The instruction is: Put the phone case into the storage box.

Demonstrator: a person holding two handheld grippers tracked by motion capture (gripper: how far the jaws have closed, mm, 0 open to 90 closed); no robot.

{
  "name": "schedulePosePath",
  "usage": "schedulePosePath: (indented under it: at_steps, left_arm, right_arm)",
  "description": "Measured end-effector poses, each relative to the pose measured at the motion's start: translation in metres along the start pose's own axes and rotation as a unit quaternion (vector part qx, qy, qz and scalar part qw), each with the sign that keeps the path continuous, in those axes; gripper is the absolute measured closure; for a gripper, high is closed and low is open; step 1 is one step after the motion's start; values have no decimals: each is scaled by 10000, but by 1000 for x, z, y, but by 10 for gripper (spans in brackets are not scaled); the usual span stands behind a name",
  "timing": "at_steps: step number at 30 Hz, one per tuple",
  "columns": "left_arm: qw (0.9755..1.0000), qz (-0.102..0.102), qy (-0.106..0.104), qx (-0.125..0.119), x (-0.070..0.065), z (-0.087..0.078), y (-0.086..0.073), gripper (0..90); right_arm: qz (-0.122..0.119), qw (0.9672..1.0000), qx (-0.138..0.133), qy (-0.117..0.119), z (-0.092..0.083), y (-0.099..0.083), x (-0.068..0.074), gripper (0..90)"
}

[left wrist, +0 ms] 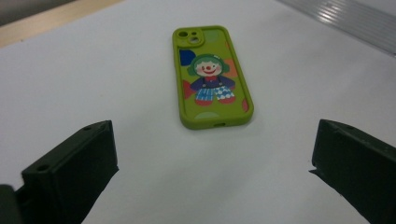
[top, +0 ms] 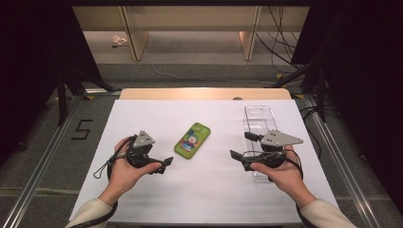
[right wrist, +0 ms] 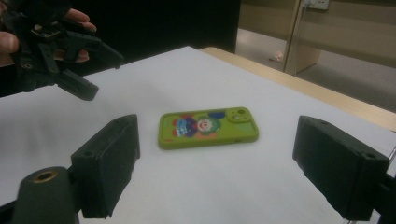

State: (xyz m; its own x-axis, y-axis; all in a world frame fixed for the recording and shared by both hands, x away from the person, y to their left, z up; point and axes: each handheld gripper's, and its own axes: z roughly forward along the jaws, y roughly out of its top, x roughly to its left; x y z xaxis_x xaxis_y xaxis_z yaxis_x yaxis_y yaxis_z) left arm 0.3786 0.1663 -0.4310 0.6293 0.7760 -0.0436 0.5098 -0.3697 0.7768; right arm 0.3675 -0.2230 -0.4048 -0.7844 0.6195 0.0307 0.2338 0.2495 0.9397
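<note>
On the white table sheet (top: 157, 194), 1 lime-green rubbery phone case (top: 192, 140) with a cartoon clown print is laid flat, camera cutout at its far end. It is seen between the 2 grippers, touched by neither. Left gripper (top: 164, 164): jaws spread wide, nothing held, case just ahead of its fingertips (left wrist: 88, 154). Right gripper (top: 241, 147): jaws likewise spread, nothing gripped, case ahead of its fingertips (right wrist: 112, 154). 1 clear plastic phone case (top: 259, 121) is seen partly under the right gripper.
</note>
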Motion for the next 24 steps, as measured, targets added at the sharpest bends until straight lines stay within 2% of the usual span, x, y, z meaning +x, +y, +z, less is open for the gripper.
schedulePosePath:
  at_steps: [8, 11, 14, 16, 22, 24]
  left_arm:
    - [9996, -62, 14, 273, 3, 15, 10, 0]
    - [9988, -31, 32, 492, 2, 27, 17, 0]
    - [9985, -18, 12, 543, 0, 33, 20, 0]
    - [9976, 69, 13, 686, -2, 43, 27, 0]
    - [9958, 70, 30, 914, -4, 61, 35, 0]
    - [9944, 78, 37, 1050, -4, 72, 39, 0]
  right_arm:
    - [-7, 10000, 20, -38, -4, -2, 0, 159]
    - [-12, 10000, 24, -65, -6, -4, 0, 159]
    - [-2, 10000, 39, -55, -7, -5, 1, 158]
    - [-21, 10000, 47, -29, -7, -6, 3, 158]
    - [-27, 10000, 55, -17, -9, -7, 4, 158]
    - [-30, 10000, 48, -23, -10, -7, 4, 158]
